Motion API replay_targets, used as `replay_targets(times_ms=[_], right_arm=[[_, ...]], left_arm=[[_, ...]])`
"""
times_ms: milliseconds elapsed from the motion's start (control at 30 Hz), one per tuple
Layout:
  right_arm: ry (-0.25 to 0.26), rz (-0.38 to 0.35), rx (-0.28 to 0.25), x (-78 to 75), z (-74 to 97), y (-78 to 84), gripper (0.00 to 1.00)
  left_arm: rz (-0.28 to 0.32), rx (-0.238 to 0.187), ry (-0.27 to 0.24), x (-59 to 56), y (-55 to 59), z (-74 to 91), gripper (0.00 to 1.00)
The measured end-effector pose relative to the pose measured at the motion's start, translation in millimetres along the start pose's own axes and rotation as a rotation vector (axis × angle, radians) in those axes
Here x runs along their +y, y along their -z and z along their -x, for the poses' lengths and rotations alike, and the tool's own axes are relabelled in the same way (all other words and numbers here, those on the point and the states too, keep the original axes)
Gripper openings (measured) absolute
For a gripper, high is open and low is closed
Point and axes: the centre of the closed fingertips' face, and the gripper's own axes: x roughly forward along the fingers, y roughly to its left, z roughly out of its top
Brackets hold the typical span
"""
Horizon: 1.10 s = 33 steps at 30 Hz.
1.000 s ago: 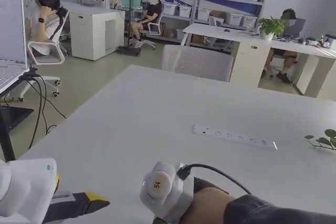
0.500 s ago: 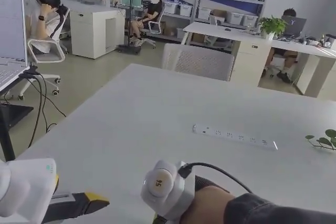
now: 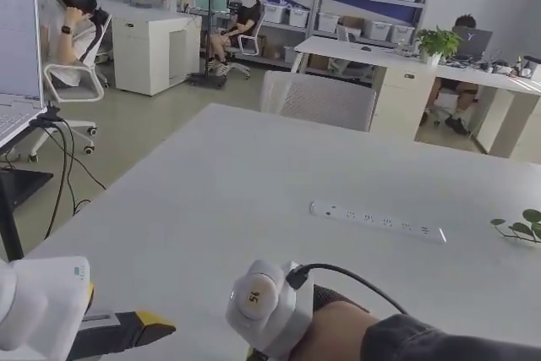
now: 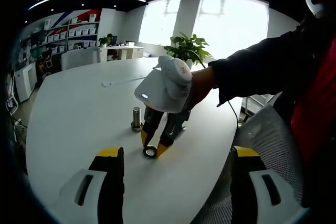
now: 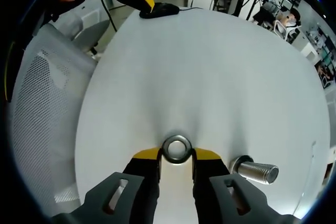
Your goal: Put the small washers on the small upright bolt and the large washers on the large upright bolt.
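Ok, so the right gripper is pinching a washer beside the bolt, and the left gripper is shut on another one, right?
No: the left gripper is open and empty, as the left gripper view shows. The right gripper is pinching a washer beside the bolt.

Right tongs point(image 4: 152, 148), black jaws tipped yellow under a white rounded housing point(image 3: 275, 314), pale round disc point(image 3: 254, 297) with a two-digit mark on the housing, black cable point(image 3: 338, 274) looping from the housing's top, dark sleeve point(image 3: 448, 340) behind the housing, left tongs point(image 4: 177, 152) white-bodied, same black yellow-tipped jaws
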Motion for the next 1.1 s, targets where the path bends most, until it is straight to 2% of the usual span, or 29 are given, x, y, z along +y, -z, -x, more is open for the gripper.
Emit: replay_targets(times_ms=[1100], right_arm=[[0.026, 0.005, 0.017, 11.6, 32.8, 14.2, 0.23]], left_arm=[[-0.034, 0.002, 0.024, -7.9, -7.9, -4.4, 0.83]])
